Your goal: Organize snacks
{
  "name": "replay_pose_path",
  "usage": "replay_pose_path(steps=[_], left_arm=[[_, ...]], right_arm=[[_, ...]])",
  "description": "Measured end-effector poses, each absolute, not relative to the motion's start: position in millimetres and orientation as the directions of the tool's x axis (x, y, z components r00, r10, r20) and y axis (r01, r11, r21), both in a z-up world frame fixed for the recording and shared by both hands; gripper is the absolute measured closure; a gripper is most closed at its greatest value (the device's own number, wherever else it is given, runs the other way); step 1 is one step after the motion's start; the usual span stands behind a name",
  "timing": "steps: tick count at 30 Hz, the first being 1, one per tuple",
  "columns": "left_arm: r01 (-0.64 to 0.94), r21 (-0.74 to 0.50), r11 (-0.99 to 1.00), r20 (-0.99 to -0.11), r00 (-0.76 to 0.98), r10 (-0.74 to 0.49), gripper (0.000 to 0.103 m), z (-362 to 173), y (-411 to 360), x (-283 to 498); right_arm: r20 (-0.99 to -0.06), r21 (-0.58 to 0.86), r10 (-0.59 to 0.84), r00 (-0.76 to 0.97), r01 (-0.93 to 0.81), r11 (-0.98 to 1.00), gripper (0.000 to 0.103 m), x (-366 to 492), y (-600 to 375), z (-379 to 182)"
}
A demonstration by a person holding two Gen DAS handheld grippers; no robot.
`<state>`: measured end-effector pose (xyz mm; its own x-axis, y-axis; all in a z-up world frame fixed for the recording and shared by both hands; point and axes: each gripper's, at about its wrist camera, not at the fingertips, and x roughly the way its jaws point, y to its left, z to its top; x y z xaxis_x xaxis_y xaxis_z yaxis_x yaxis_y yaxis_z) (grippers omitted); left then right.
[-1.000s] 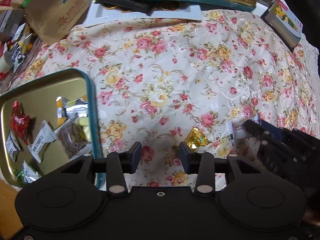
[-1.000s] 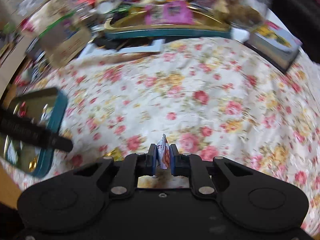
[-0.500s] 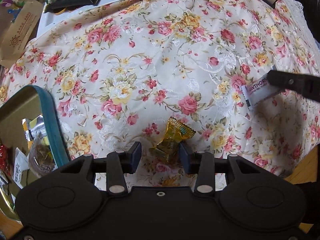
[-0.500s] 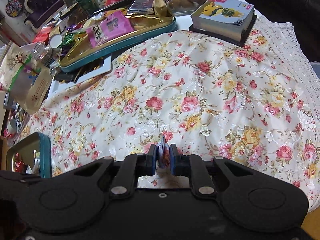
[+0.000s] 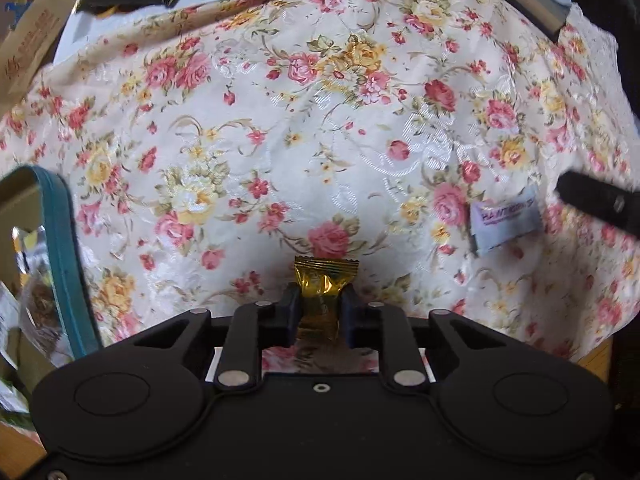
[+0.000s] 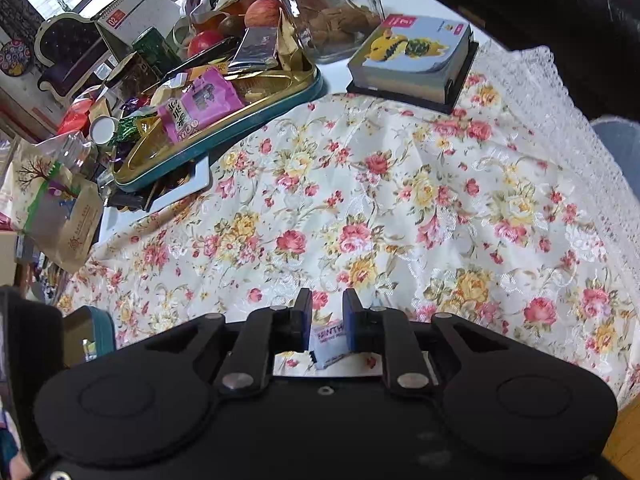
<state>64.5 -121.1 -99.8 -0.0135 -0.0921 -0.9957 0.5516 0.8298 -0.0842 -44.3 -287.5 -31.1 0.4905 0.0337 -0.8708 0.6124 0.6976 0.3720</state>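
Left wrist view shows the left gripper, fingers just closed, pinching a gold foil-wrapped candy above the floral tablecloth, while farther right the right gripper, fingers just parted, leaves a white snack packet lying loose on the table.

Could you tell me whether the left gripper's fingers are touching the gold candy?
Touching. In the left wrist view the left gripper has just been closing, and its fingers press both sides of the gold candy.
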Motion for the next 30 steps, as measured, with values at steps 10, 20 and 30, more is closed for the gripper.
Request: replay_pose_path(steps=[10,20,30], left_arm=[[0.465,-0.120,0.877,-0.991,0.000,-0.136,0.075,-83.4,-106.5,83.8],[0.411,-0.133,0.902,-0.990,-0.011,-0.142,0.075,-73.1,-89.4,86.9],[0.399,-0.142,0.906,-0.989,-0.015,-0.149,0.075,-60.8,-87.3,84.2]], right_arm=[[-0.901,0.421,0.186,0.392,0.687,0.593,0.070,-45.1,-286.5,-64.0],[-0.897,0.430,0.140,0.419,0.759,0.488,0.061,-31.1,-301.2,-82.5],[-0.928,0.359,0.116,0.355,0.762,0.539,0.061,-37.1,-291.0,-75.4]])
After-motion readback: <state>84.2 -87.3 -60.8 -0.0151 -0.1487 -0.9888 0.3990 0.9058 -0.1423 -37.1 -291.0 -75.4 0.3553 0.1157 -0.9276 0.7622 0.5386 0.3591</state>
